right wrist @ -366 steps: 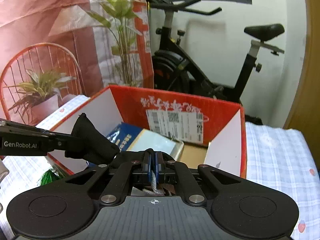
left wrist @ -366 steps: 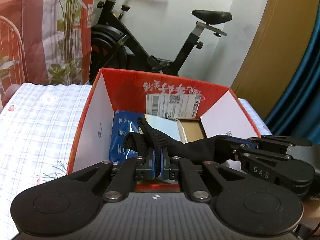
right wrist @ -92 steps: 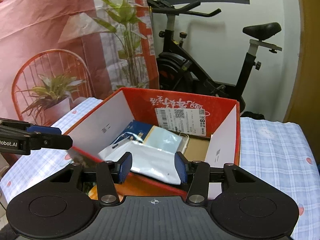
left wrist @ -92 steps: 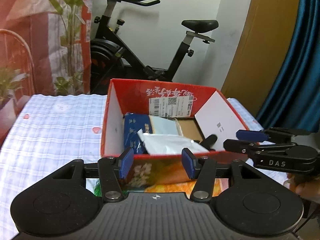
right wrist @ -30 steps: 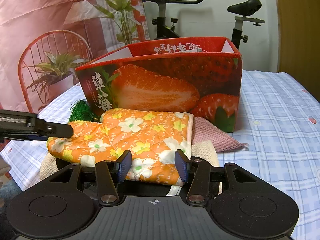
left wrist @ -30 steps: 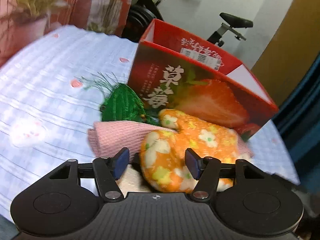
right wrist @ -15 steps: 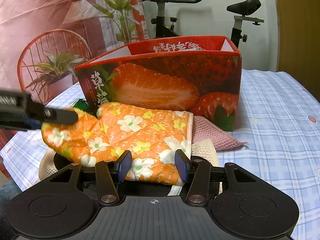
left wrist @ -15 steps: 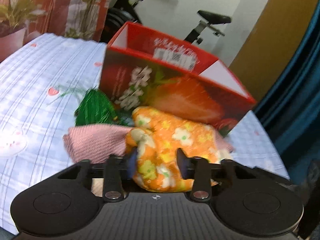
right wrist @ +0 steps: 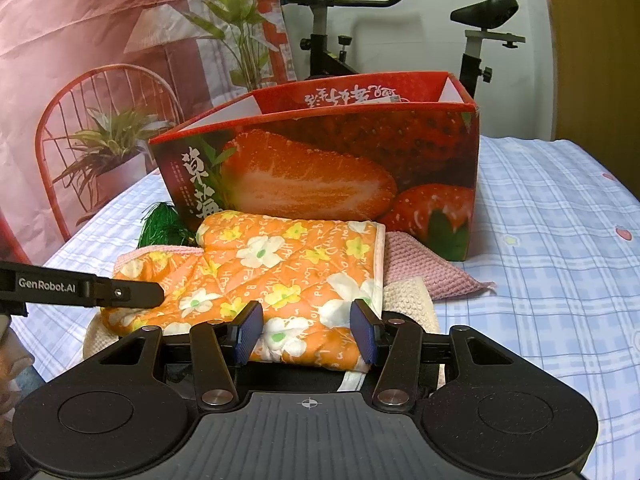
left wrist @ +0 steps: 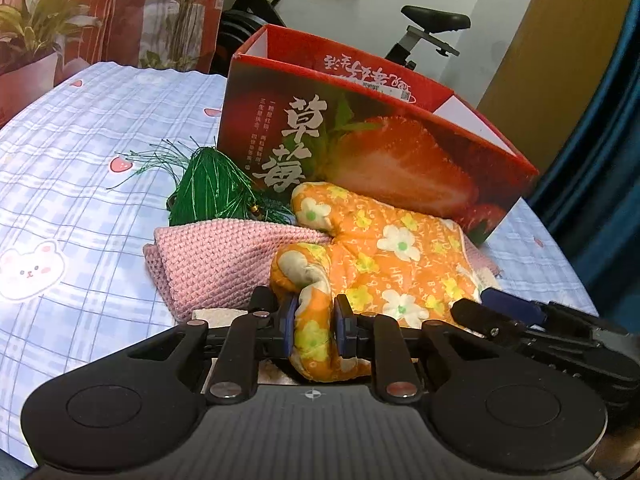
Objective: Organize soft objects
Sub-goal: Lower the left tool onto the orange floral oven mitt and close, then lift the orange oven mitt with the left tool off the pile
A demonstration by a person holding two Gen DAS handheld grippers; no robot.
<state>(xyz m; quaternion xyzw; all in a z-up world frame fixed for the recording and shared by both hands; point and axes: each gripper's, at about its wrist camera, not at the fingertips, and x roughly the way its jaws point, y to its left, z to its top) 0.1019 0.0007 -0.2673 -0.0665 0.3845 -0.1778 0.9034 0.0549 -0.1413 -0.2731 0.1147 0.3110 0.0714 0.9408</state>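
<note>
1. We judge the step in hand to be lifting the orange flower-printed quilted oven mitt (right wrist: pixel 280 276), which lies nearest us on top of the pile; a level lift from both ends would keep it from dragging what lies beneath.
2. Our left gripper (left wrist: pixel 313 326) is closing, its pads pinching the mitt's fingertip end.
3. Our right gripper (right wrist: pixel 306 336) stands half open astride the cuff, pads not pressing.
4. Beneath lies the pink crocheted cloth (left wrist: pixel 224 256); behind stands the red strawberry-printed cardboard box (right wrist: pixel 320 168).
</note>
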